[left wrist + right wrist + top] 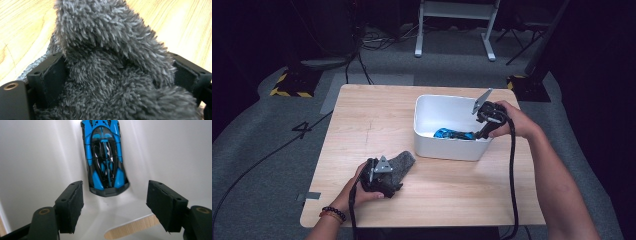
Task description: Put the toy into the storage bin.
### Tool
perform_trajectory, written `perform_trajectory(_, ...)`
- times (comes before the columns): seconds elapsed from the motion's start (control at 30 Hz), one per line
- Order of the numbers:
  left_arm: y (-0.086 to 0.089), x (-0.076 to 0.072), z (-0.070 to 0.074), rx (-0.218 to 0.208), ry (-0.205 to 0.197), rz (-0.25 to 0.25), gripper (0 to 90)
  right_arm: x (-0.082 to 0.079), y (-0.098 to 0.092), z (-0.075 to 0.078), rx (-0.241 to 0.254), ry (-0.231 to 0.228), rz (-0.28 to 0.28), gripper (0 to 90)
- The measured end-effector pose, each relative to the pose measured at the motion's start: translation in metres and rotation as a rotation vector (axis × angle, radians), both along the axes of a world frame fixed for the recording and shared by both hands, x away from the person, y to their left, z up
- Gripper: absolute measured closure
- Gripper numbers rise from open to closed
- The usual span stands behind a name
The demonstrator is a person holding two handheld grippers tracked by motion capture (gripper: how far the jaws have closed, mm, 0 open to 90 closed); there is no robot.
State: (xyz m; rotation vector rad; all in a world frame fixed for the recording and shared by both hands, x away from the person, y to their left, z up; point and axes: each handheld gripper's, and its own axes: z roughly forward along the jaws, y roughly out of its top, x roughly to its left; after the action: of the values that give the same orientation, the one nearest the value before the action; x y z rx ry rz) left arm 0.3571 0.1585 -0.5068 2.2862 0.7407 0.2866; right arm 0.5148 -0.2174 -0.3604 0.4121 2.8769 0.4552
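Right gripper (115, 206) hangs in the white bin (428, 107), jaws apart and holding nothing, just behind the blue toy car (106, 157) on the bin floor. Left gripper (117, 75) clamps the grey fuzzy cloth (112, 62) on the table (362, 125).

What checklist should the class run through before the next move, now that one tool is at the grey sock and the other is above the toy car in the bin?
1. Blue toy car lies inside the white bin: ok.
2. Right tool is free of the car, which lies beyond its open jaws: ok.
3. Right tool is out of the bin: not ok, it reaches in over the rim.
4. Grey fuzzy sock sits between the left tool pads: ok.
5. Left grip is firm enough to lift: cannot tell.
6. Bare table between sock and bin for carrying across: ok.
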Motion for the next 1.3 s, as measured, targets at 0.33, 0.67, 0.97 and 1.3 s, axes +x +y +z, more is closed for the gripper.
perform_trajectory(0.33, 0.000, 0.000, 0.000, 0.000, 0.000, 0.000, 11.3, -0.004, 0.000, 0.001, 0.069, -0.007, 0.010, 28.3)
perform_trajectory(0.67, 0.000, 0.000, 0.000, 0.000, 0.000, 0.001, 11.3, -0.010, -0.004, 0.012, 0.172, -0.080, 0.009, 25.4)
perform_trajectory(0.97, 0.000, 0.000, 0.000, 0.000, 0.000, 0.001, 11.3, -0.020, -0.012, 0.018, 0.282, -0.141, -0.038, 21.7)
perform_trajectory(1.3, 0.000, 0.000, 0.000, 0.000, 0.000, 0.001, 11.3, -0.039, -0.023, 0.026, 0.367, -0.247, -0.102, 21.0)
